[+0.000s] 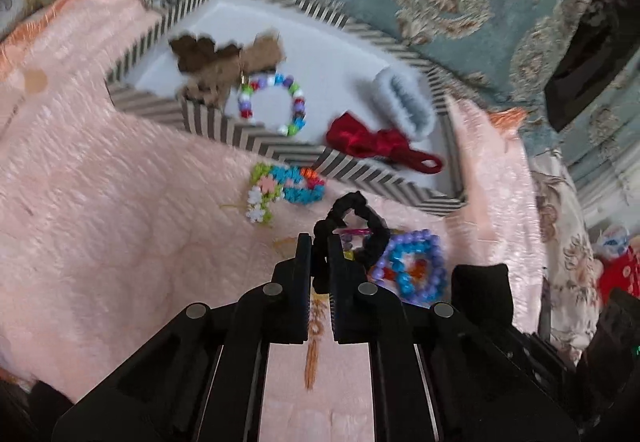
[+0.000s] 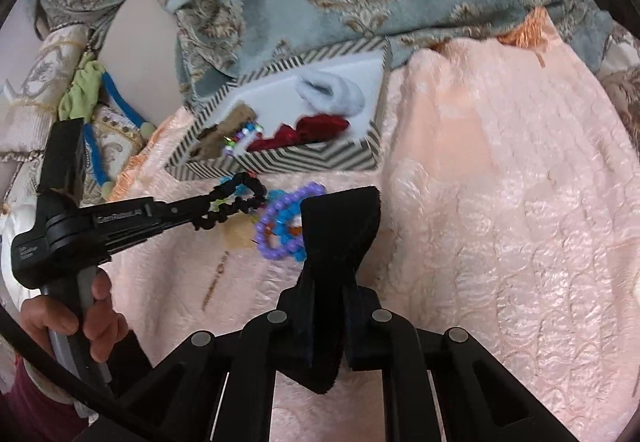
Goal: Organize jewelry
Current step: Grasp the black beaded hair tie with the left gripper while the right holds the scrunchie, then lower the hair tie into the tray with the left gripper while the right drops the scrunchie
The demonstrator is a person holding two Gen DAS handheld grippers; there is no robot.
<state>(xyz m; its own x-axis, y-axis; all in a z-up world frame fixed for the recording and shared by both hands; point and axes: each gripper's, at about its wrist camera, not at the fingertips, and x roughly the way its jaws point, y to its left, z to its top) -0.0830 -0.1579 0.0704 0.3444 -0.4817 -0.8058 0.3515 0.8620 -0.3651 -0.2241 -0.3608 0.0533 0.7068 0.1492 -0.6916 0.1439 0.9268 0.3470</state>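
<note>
Your left tongs [image 1: 319, 248] are closed on the black scrunchie [image 1: 352, 226]; its loop hangs free just past the tips, clear of the pink bedspread [image 1: 120, 201]. Your right tongs [image 2: 340, 209] are pinched together on nothing that shows, tips over the purple bead bracelet [image 2: 280, 226]. Ahead of the left tips and slightly right lies the striped box [image 1: 208, 121], its near wall running crosswise to your reach. The left hand is nearer to it. Carry forward and over that wall, I'd judge; the flower bead bracelet [image 1: 284, 187] lies just short of it.
</note>
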